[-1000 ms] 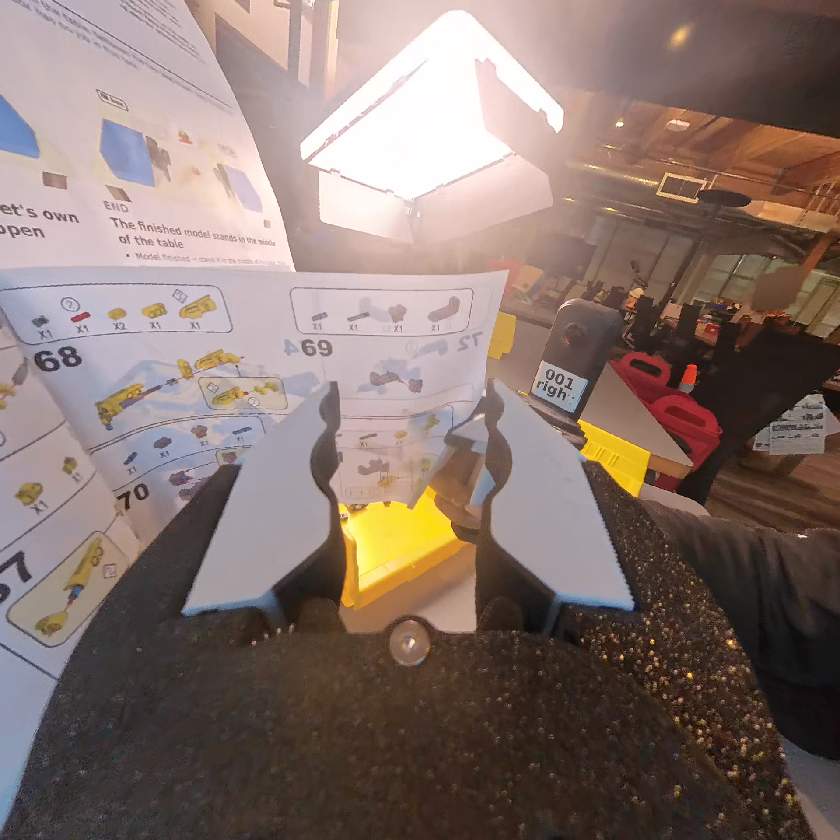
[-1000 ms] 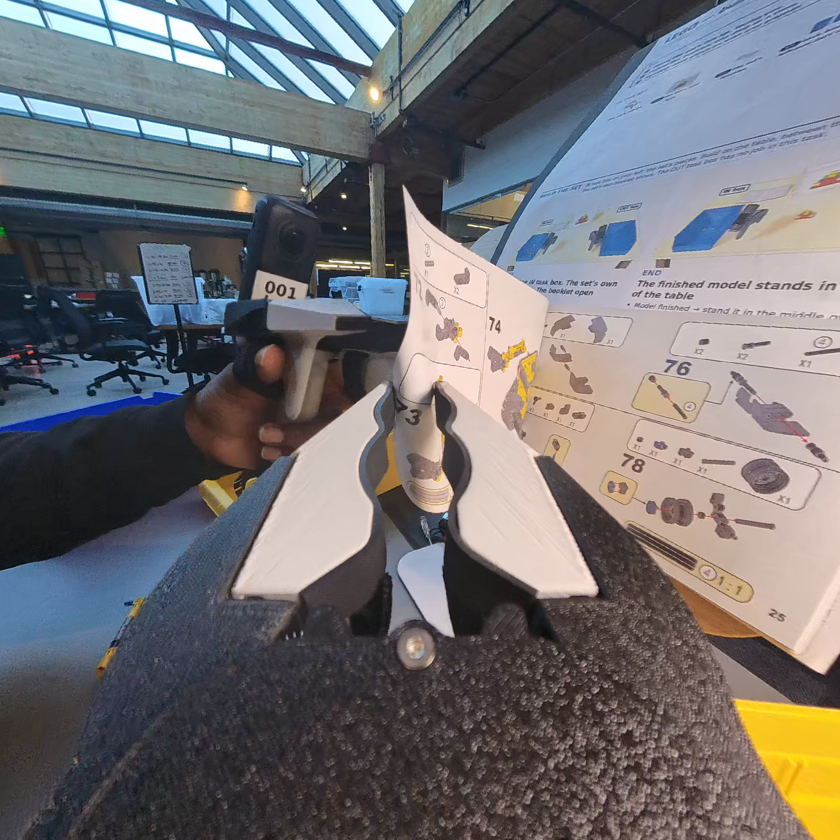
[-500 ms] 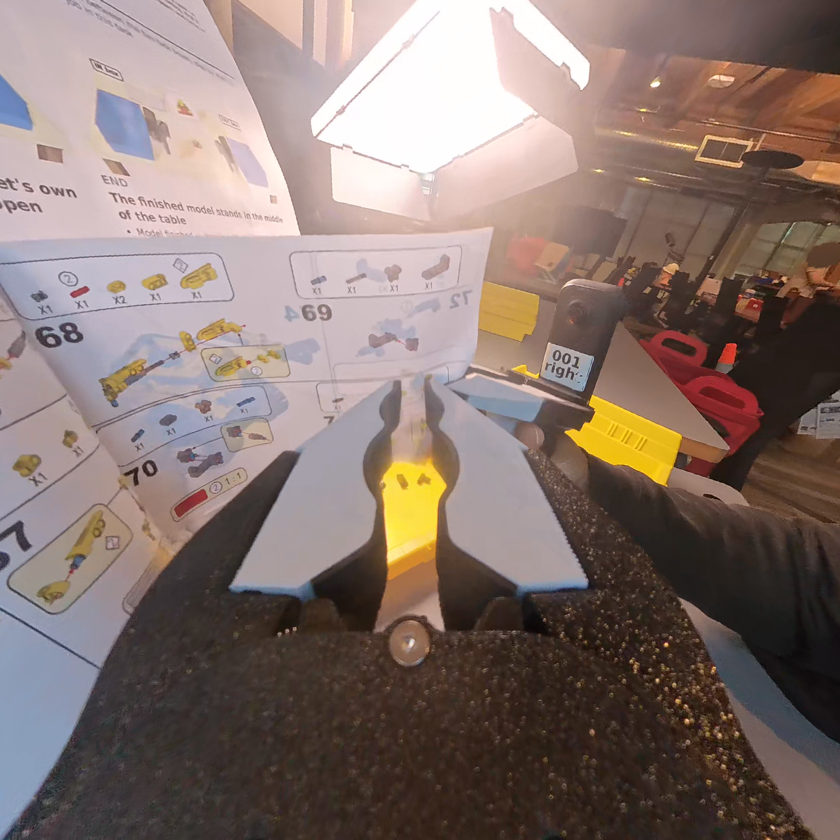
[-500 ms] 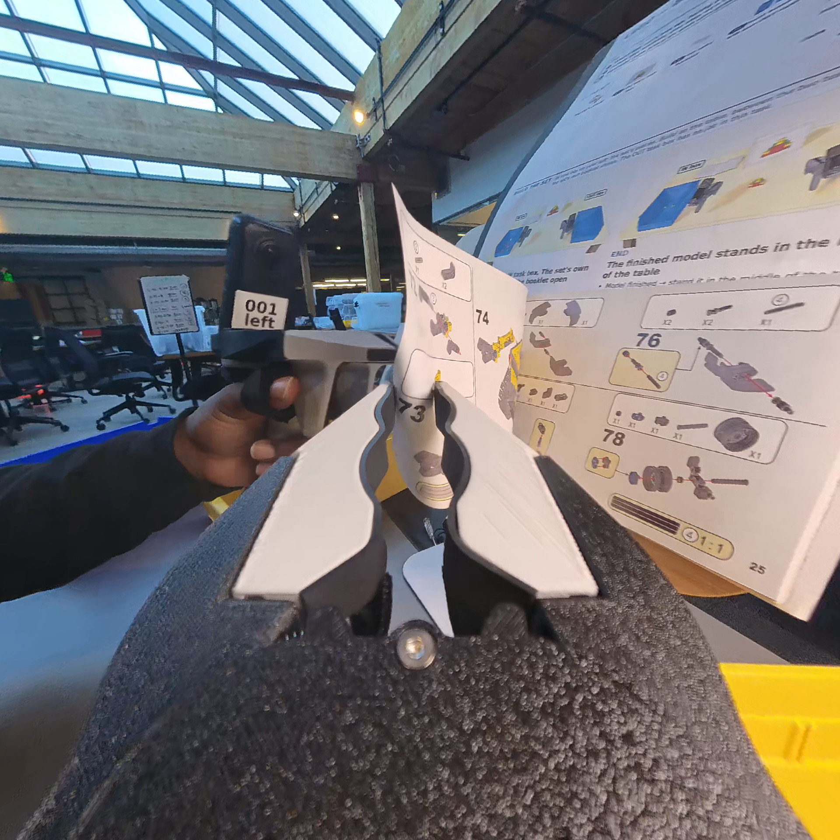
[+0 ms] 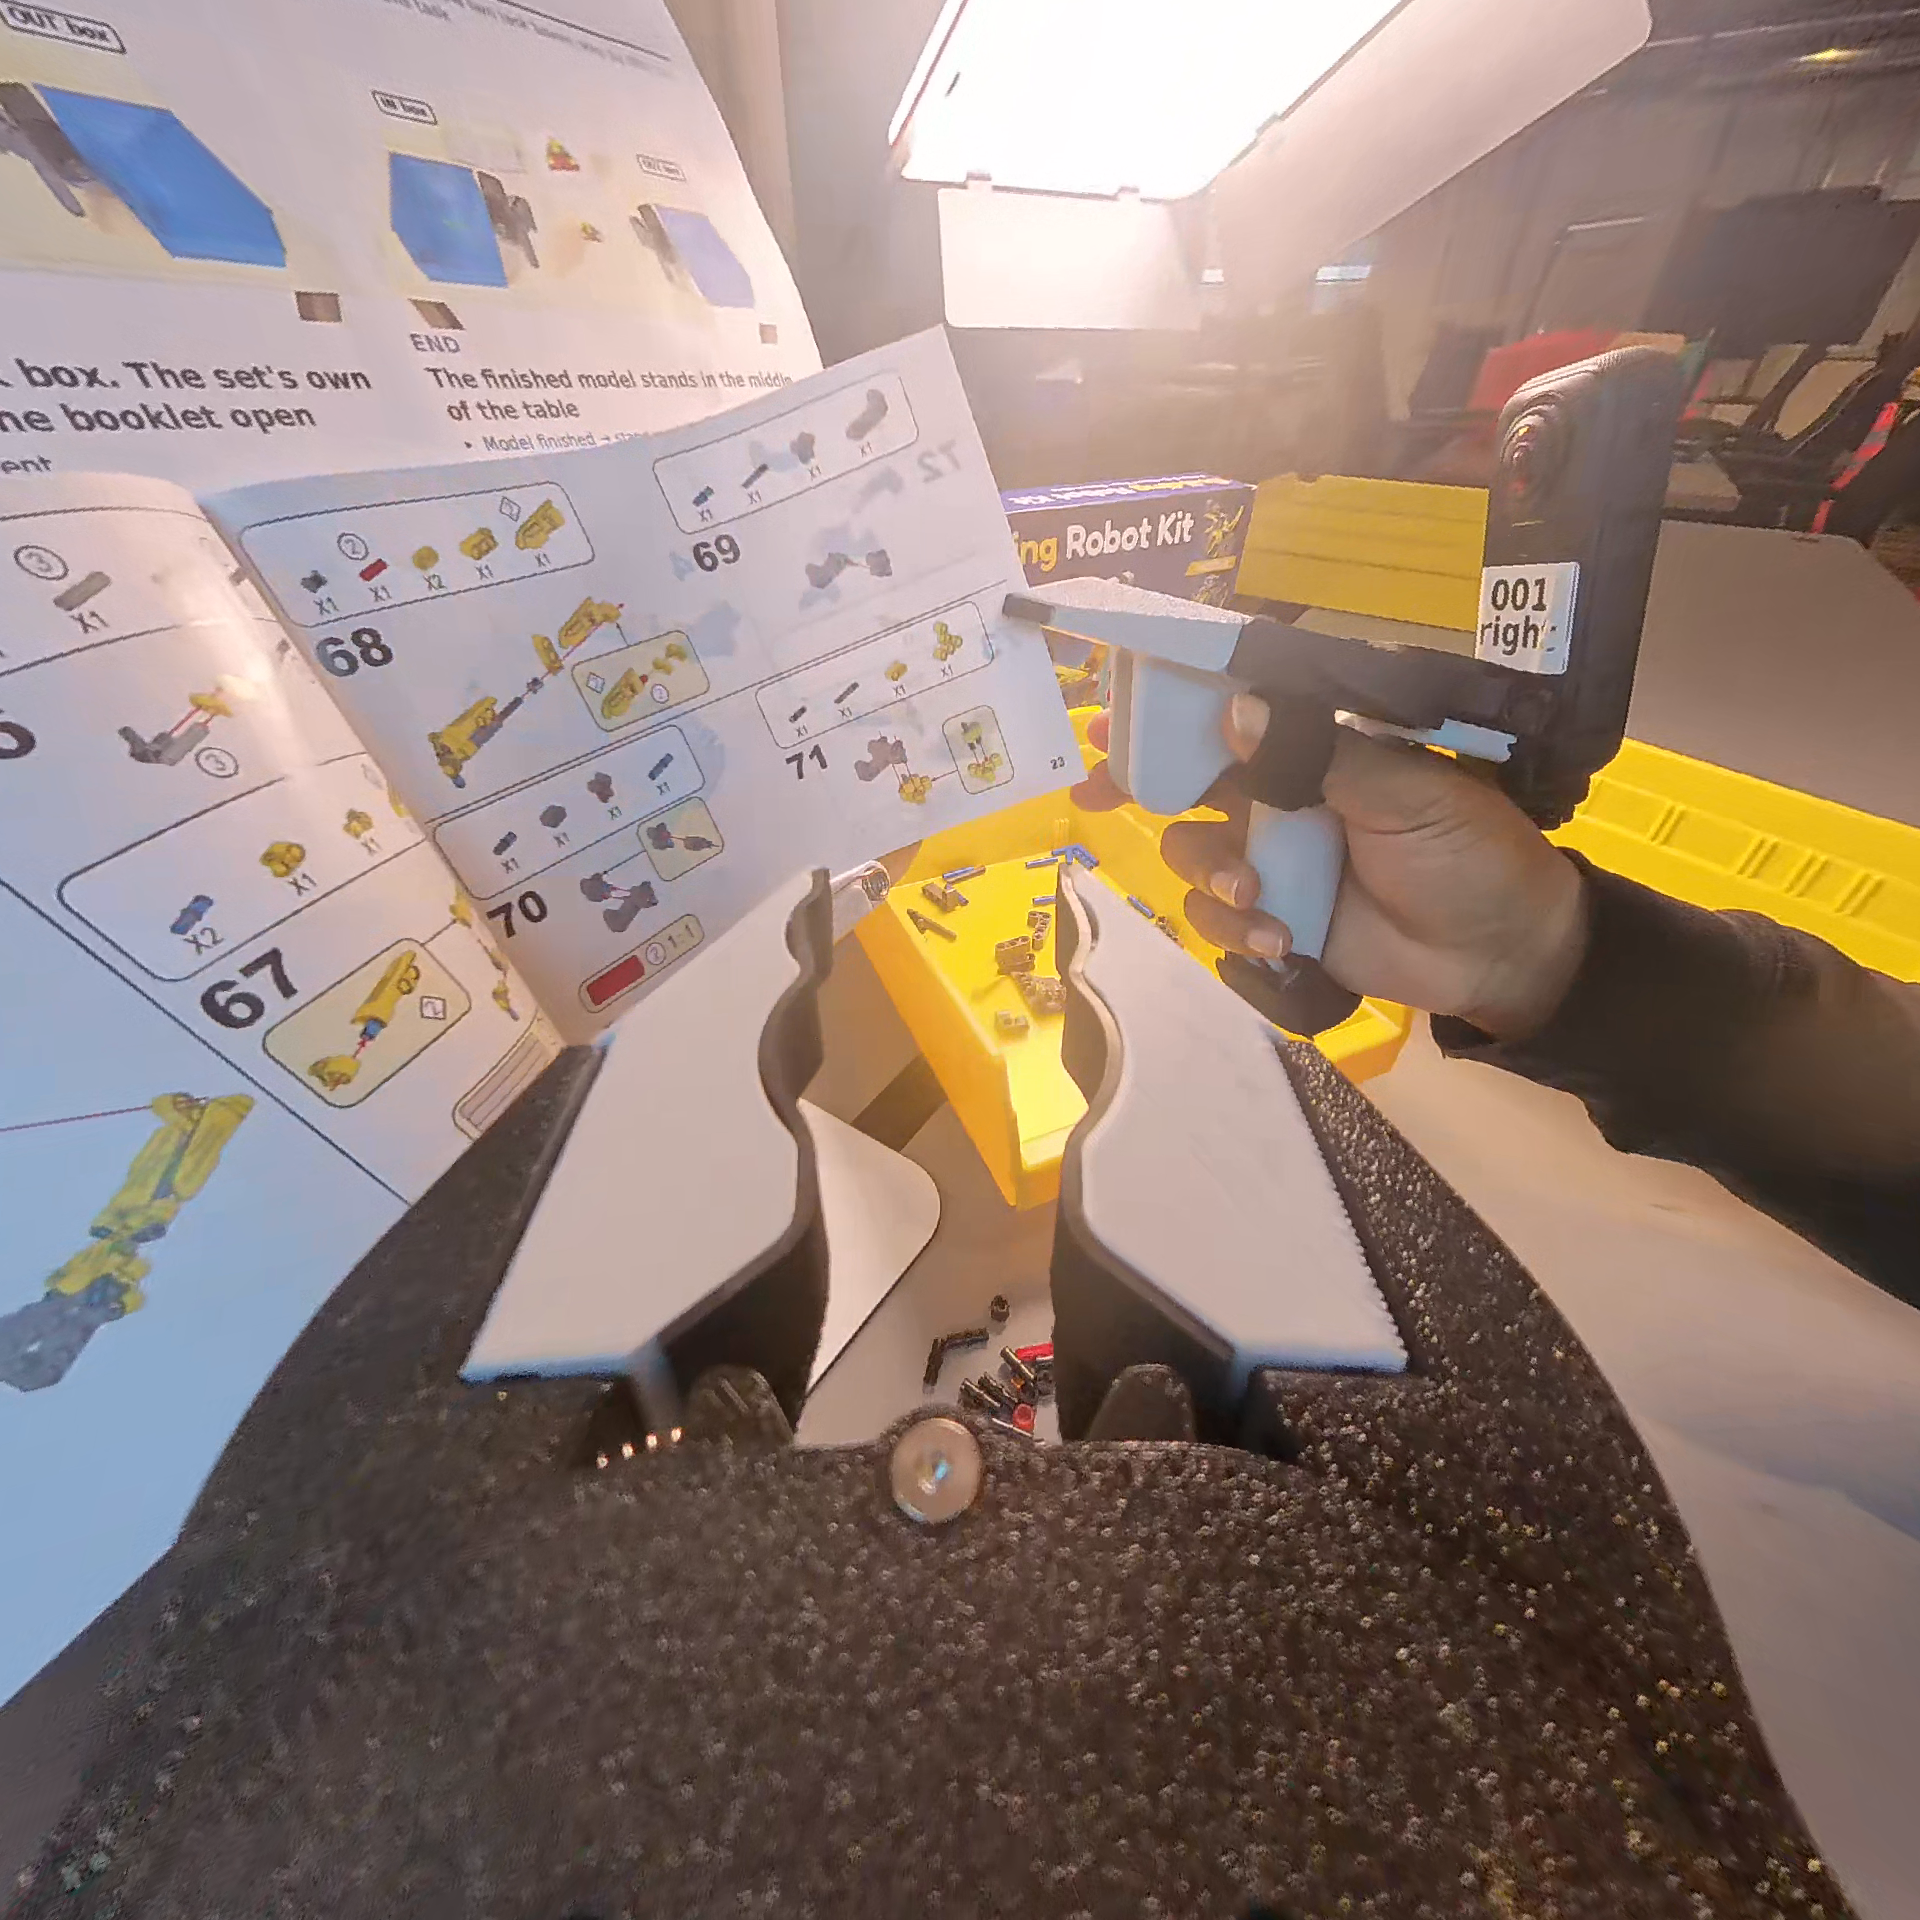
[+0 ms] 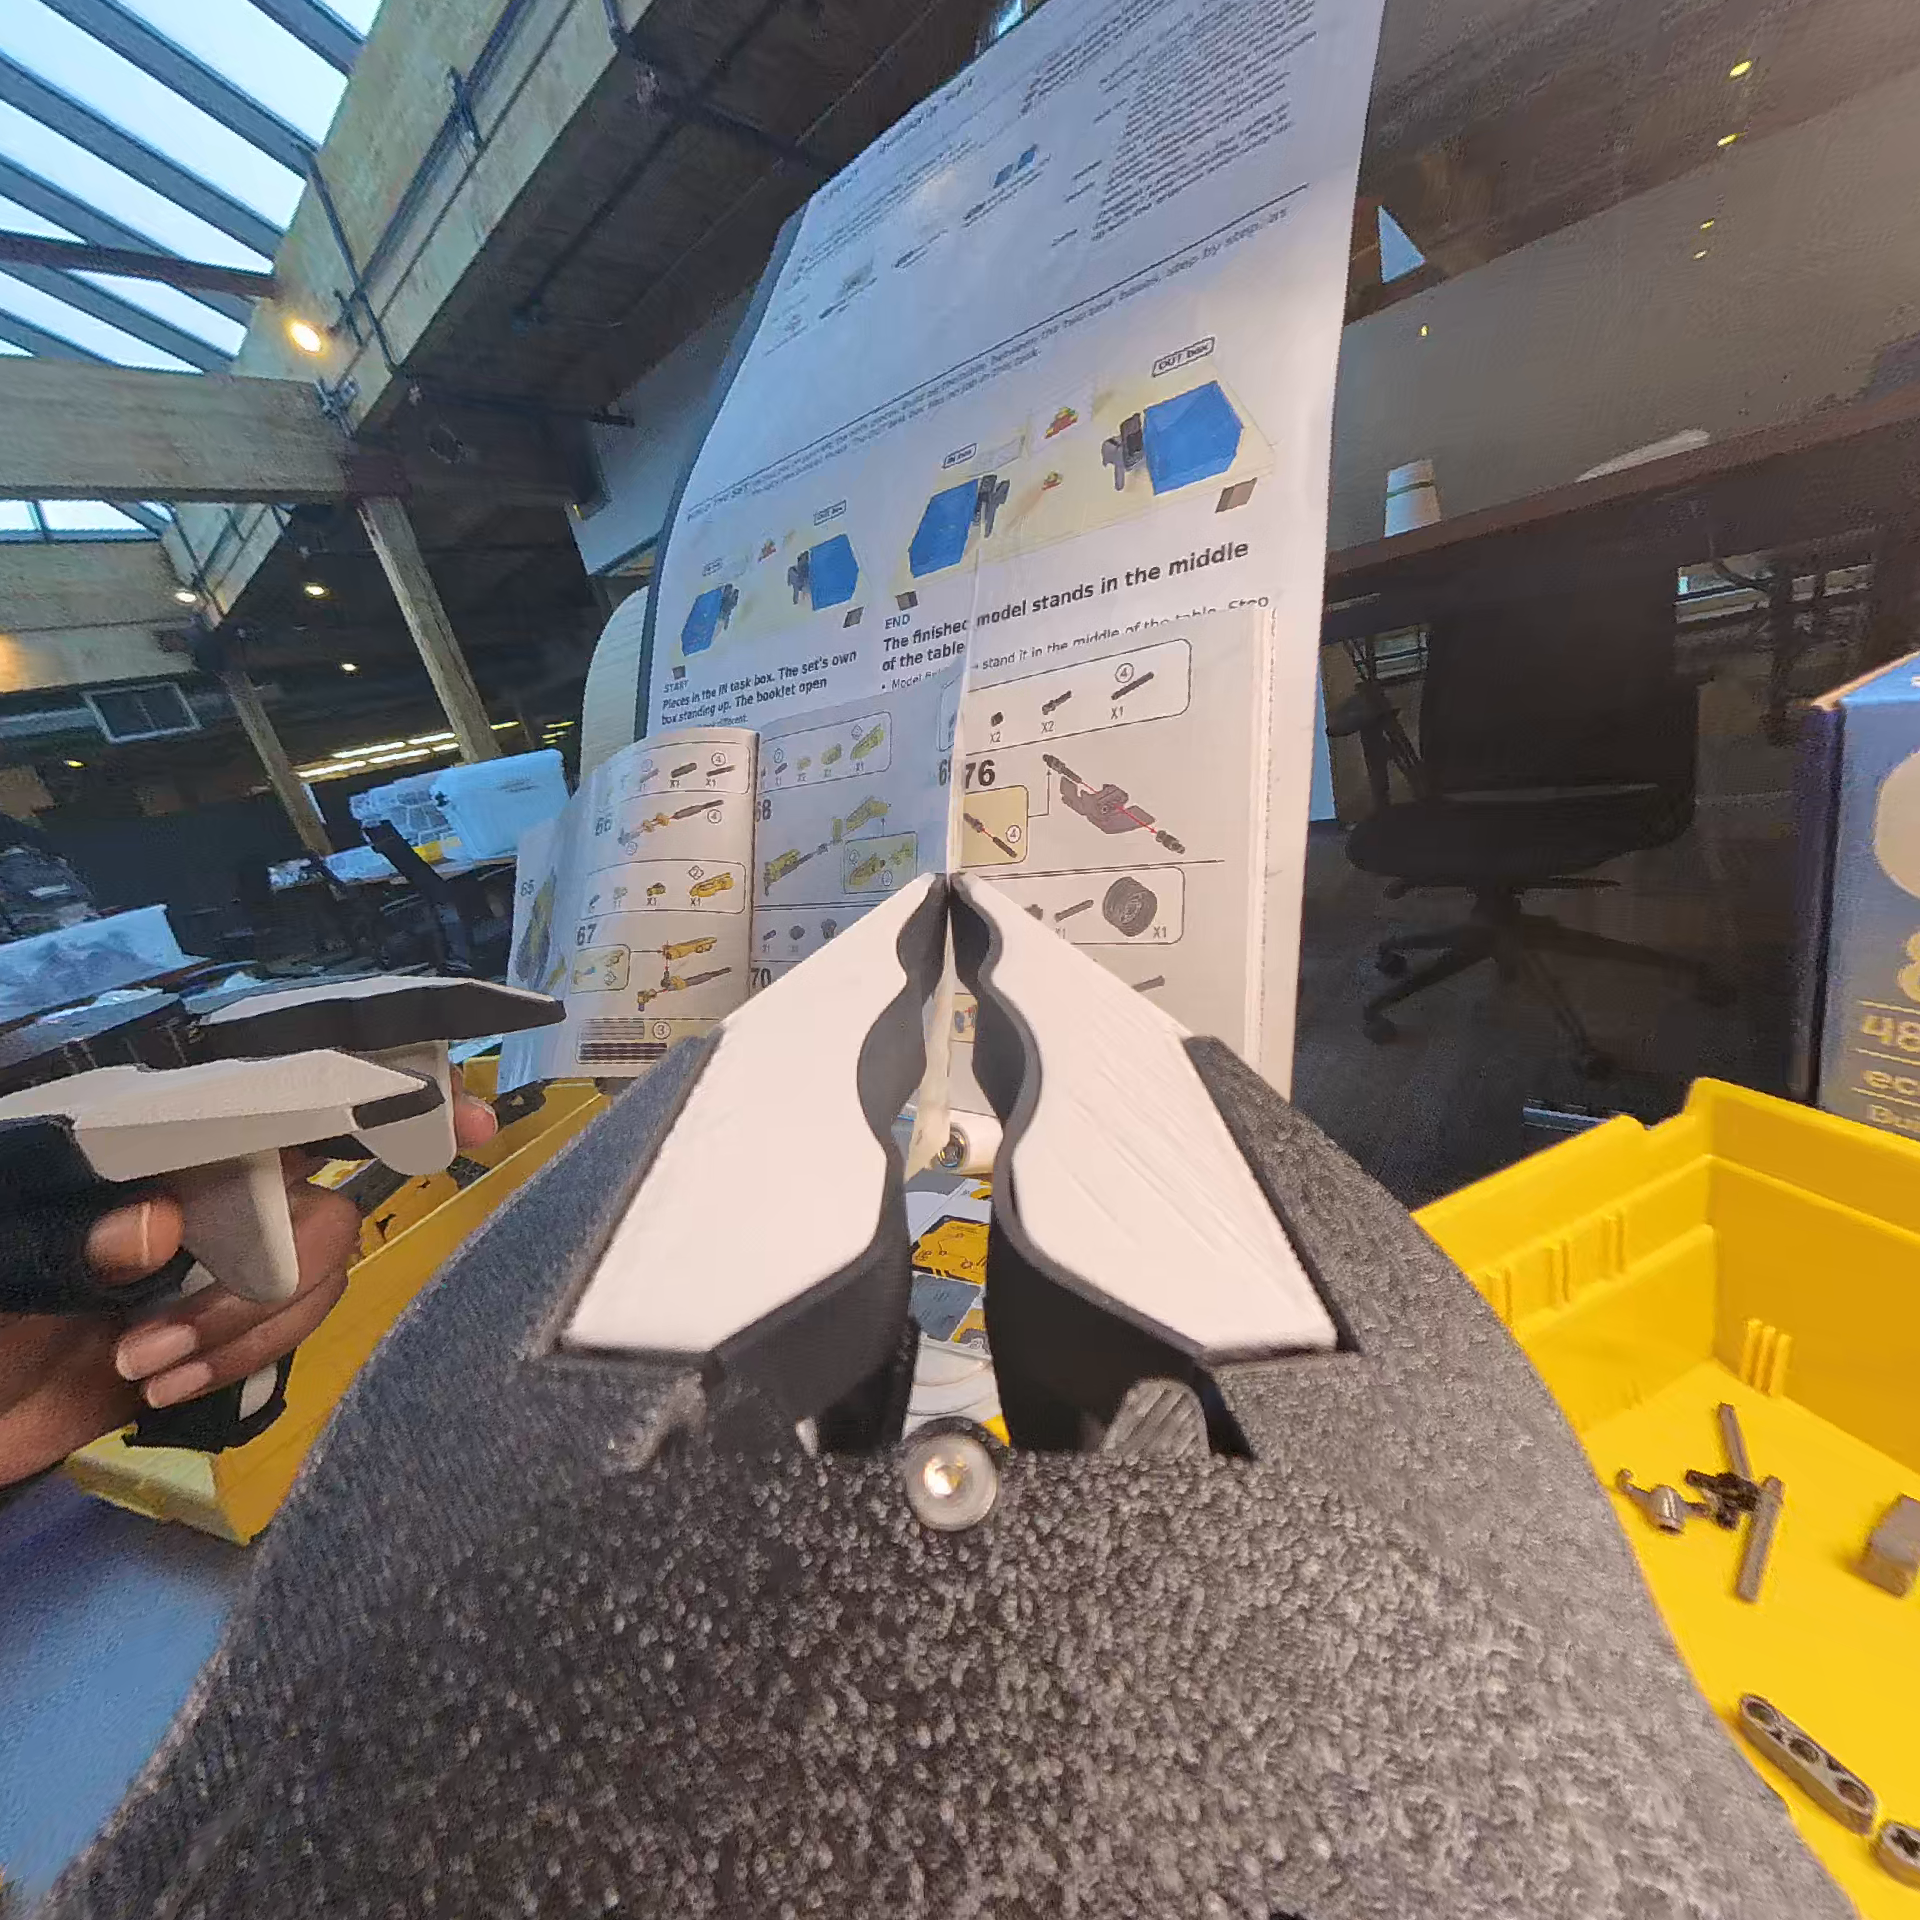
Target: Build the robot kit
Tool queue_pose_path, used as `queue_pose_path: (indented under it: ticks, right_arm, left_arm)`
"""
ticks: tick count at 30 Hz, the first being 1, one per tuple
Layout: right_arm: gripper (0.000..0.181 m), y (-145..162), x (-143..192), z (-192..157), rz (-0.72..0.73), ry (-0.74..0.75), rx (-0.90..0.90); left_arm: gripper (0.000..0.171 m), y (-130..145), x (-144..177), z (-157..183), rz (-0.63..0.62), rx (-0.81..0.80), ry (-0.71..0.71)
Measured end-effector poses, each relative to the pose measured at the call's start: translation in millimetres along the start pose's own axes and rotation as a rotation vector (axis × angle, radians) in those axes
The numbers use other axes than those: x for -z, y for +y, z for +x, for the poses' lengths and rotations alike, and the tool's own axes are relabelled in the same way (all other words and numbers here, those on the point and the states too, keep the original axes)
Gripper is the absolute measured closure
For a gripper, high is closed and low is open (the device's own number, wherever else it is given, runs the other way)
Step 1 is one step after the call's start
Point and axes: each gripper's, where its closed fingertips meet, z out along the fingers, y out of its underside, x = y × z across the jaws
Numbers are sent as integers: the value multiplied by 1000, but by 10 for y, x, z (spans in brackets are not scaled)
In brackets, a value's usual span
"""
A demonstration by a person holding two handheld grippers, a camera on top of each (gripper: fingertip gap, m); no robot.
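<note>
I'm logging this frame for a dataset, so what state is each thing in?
left gripper: open, holding nothing.
right gripper: shut on a booklet page.
booklet: open, propped upright.
booklet page: lifted clear of the spread.
large instruction sheet: upright behind the booklet.
yellow bin: open, loose parts inside.

1. A large printed sheet [image 6: 1039, 364] stands upright behind the open booklet [image 6: 665, 883].
2. A lit light panel [image 5: 1091, 83] glows overhead in the left wrist view.
3. A purple kit box [image 5: 1122, 540] stands on the far side of the counter [image 5: 1558, 1351], beside stacked yellow trays [image 5: 1361, 551].
4. A yellow bin [image 5: 966, 1070] near the sheet holds small tan and blue parts.
5. Another yellow bin [image 6: 1662, 1247] holds grey pins [image 6: 1745, 1496] and a holed grey beam [image 6: 1808, 1756].
6. Loose black and red parts [image 5: 997, 1371] lie on the counter.
7. A black office chair [image 6: 1527, 810] stands well behind; a skylight [image 6: 104, 156] is overhead.
</note>
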Motion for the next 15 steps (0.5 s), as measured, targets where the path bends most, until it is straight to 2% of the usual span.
queue_pose_path:
  ticks: [4,6,10,11,15]
  right_arm:
    - [181,7,-1,-108,2,-27,-3]
    - [181,40,-1,-301,-4,-80,41]
    - [181,332,-76,-920,-67,-188,338]
    - [181,420,-110,-1064,-82,-208,406]
    - [181,620,-280,-1398,-108,-216,564]
  left_arm:
    - [126,-57,50,25,24,28,14]
    - [121,-141,89,53,68,89,42]
    - [118,-307,192,53,158,229,78]
    - [123,-313,222,31,163,240,70]
    - [163,-263,412,-140,165,206,-22]
